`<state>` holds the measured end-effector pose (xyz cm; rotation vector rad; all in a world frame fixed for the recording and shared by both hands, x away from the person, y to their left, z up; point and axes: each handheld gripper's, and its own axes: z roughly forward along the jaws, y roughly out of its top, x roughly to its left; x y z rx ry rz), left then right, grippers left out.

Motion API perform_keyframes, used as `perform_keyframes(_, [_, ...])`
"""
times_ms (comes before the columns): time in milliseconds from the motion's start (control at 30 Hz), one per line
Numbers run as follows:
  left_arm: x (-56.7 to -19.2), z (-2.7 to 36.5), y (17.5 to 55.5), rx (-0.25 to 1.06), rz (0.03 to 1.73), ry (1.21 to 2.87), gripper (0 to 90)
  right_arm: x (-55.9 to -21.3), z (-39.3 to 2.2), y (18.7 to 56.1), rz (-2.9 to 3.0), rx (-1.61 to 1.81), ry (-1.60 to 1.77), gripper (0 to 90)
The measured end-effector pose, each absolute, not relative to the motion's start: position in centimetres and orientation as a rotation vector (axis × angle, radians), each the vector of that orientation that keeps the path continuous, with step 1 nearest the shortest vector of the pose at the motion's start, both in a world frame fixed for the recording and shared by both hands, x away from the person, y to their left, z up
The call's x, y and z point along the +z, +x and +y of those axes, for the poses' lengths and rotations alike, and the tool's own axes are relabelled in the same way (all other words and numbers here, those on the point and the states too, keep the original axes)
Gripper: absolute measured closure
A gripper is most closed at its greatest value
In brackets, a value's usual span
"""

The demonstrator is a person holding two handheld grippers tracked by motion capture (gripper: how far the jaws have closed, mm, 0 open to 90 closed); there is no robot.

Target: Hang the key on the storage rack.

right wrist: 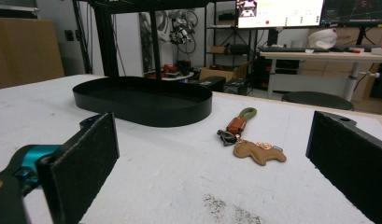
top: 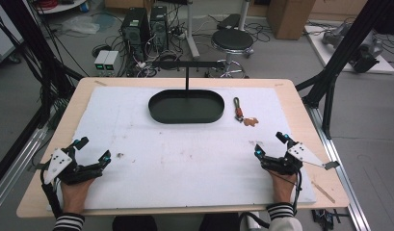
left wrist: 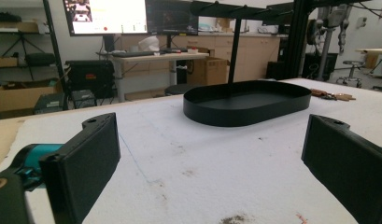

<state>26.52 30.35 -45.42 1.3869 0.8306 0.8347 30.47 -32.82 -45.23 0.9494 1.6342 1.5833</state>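
Observation:
A black oval tray (top: 186, 107) with an upright post and a crossbar on top stands at the far middle of the white mat; it also appears as the tray (left wrist: 247, 103) and the tray (right wrist: 142, 100) in the gripper views. Right of it lies a keychain (top: 243, 114) with a green loop, a brown leather tab and a tan animal-shaped charm, seen closer as the keychain (right wrist: 247, 137). My left gripper (top: 93, 150) rests open at the near left of the mat, nothing between its jaws. My right gripper (top: 269, 144) rests open at the near right, also holding nothing.
The white mat (top: 185, 149) covers most of the wooden table (top: 300, 103) and carries small dark stains (top: 120, 155). Black frame posts rise at the table's left and right sides. A stool (top: 232, 42), computer towers and cables stand on the floor beyond the far edge.

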Motion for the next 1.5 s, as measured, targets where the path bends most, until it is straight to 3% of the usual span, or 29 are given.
perform_keyframes(867, [-45.4, 30.3, 26.5, 0.837, 0.825, 1.382, 1.7, -44.8, -32.8, 30.8, 1.65, 1.542, 1.011, 0.3])
perform_keyframes(1100, [-45.4, 30.4, 26.5, 0.834, 0.827, 1.382, 1.7, -42.1, -33.0, 31.5, 1.621, 1.527, 1.019, 0.3])
perform_keyframes(1300, [-45.4, 30.3, 26.5, 0.836, 0.828, 1.381, 1.7, -37.6, -32.5, 34.0, 1.694, 1.485, 0.975, 0.3])
perform_keyframes(1500, [-45.4, 30.3, 26.5, 0.837, 0.827, 1.38, 1.7, -35.7, -31.6, 36.1, 1.754, 1.441, 0.971, 0.3])
